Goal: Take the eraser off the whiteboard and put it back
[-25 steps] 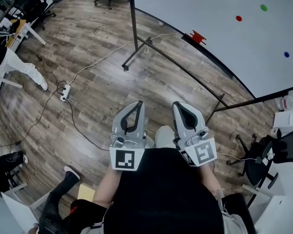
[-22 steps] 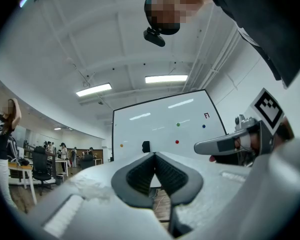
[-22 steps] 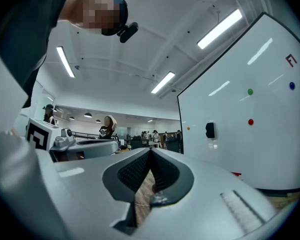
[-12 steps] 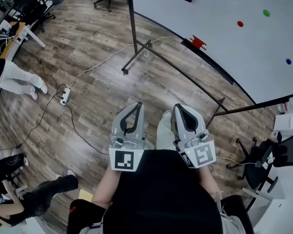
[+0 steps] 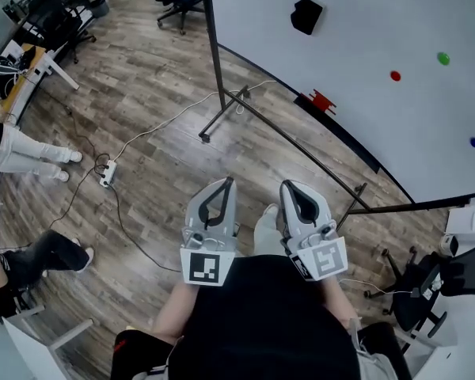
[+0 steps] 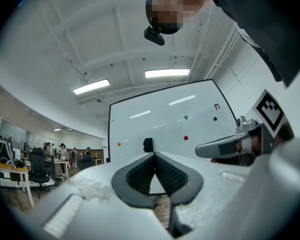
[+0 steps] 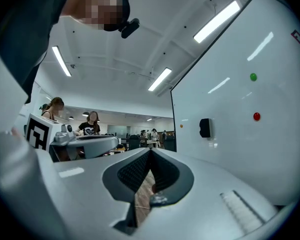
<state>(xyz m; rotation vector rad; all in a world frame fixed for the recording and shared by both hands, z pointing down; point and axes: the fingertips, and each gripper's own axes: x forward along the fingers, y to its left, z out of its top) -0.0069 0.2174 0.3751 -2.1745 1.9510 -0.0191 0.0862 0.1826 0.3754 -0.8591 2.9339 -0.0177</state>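
Observation:
A black eraser sticks to the white whiteboard at the top of the head view, far ahead of both grippers. My left gripper and right gripper are held side by side in front of my body, both shut with nothing in them. The left gripper view shows the eraser just above my closed tips, still at a distance. Seen from the right gripper view, the eraser is on the board to the right of my tips.
Red, green and blue magnets dot the board. A red item lies on its tray. The stand's black legs, a power strip with cable, office chairs and people's legs surround the wooden floor.
Both grippers and I have moved together toward the whiteboard; the eraser and magnets sit lower and nearer in the head view. People at the left have walked on.

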